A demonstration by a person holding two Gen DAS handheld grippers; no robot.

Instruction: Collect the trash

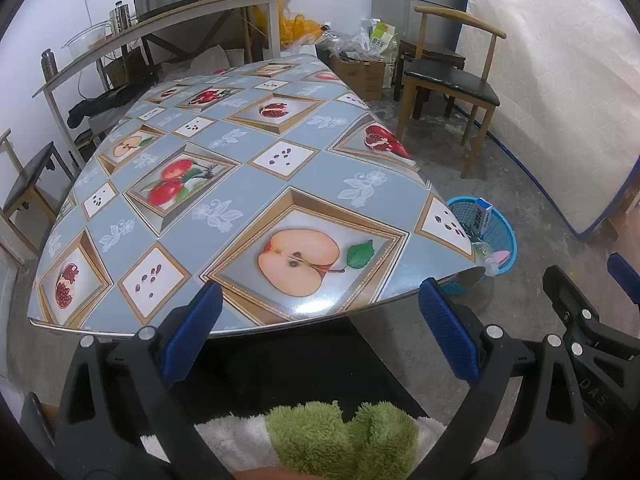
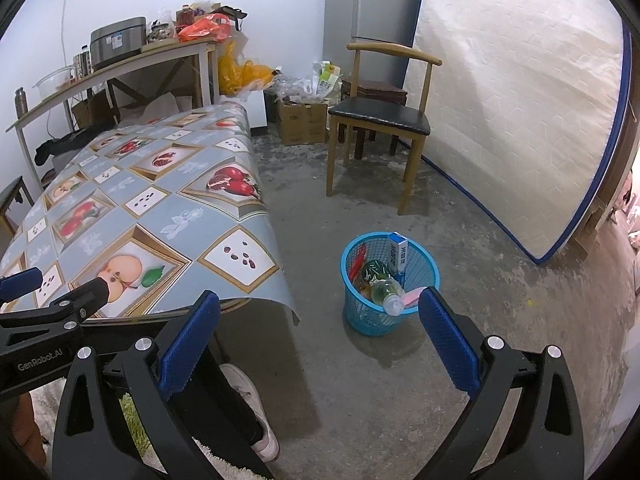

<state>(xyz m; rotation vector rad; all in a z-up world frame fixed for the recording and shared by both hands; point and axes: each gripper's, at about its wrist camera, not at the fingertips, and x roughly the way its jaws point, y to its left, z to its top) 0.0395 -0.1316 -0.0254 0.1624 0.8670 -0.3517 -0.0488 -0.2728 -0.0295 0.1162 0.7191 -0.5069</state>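
A blue mesh basket [image 2: 362, 316] stands on the concrete floor to the right of the table. It holds a clear plastic bottle [image 2: 382, 284], a white and blue carton [image 2: 398, 258], a red wrapper and a pink scrap. In the left wrist view the basket [image 1: 500, 236] shows past the table's near right corner. My left gripper [image 1: 320, 328] is open and empty over the table's near edge. My right gripper [image 2: 320, 336] is open and empty above the floor, near the basket. The table [image 1: 248, 184] has a fruit-print cloth with nothing lying on it.
A wooden chair [image 2: 380, 120] with a black seat stands beyond the basket. A mattress [image 2: 520, 100] leans on the right wall. A cardboard box [image 2: 302, 122] with bags sits at the far wall. A shelf [image 1: 160, 20] with a cooker runs along the left wall. My shoe [image 2: 252, 400] is on the floor.
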